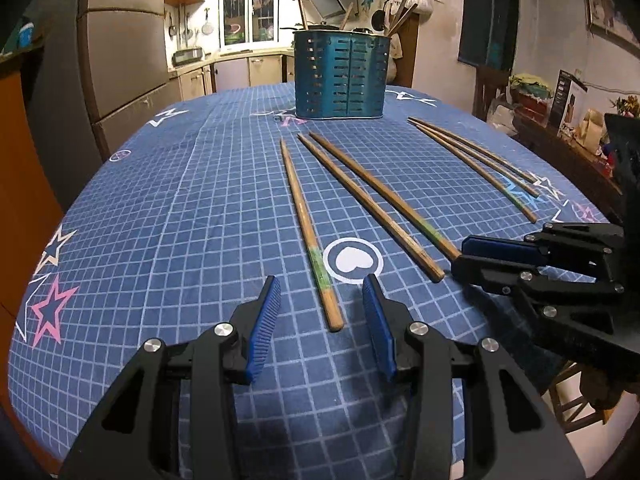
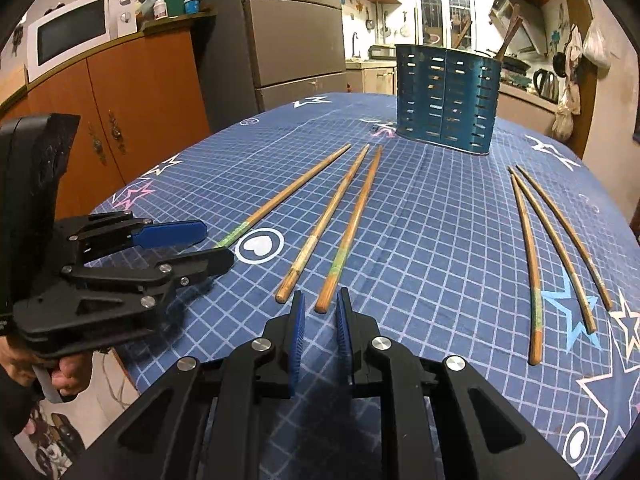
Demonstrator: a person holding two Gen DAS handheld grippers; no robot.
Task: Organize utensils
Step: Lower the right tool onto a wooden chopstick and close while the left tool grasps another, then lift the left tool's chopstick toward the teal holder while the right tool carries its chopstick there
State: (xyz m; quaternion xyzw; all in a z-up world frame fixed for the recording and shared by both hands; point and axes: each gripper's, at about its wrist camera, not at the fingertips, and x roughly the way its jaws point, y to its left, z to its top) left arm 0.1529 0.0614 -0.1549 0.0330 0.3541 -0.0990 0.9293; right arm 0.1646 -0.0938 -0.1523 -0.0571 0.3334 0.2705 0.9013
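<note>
Three wooden chopsticks lie side by side on the blue checked tablecloth (image 1: 160, 220), and a second group of three chopsticks (image 1: 476, 156) (image 2: 530, 256) lies further right. My left gripper (image 1: 322, 300) (image 2: 218, 246) is open around the near end of the leftmost chopstick (image 1: 304, 216) (image 2: 288, 194), with its pads clear of the wood. My right gripper (image 2: 320, 296) (image 1: 460, 256) has a narrow gap. The end of the third chopstick (image 2: 354, 216) (image 1: 384, 194) sits just between its fingertips, unpressed. A blue perforated utensil holder (image 1: 340, 76) (image 2: 446, 100) stands upright at the far side.
The middle chopstick (image 1: 368, 204) (image 2: 332, 208) lies between the two being straddled. A person's hand (image 2: 60, 376) holds the left gripper off the table's near left edge. A fridge (image 2: 296, 28), an orange cabinet (image 2: 132, 112) and a microwave (image 2: 76, 32) stand behind.
</note>
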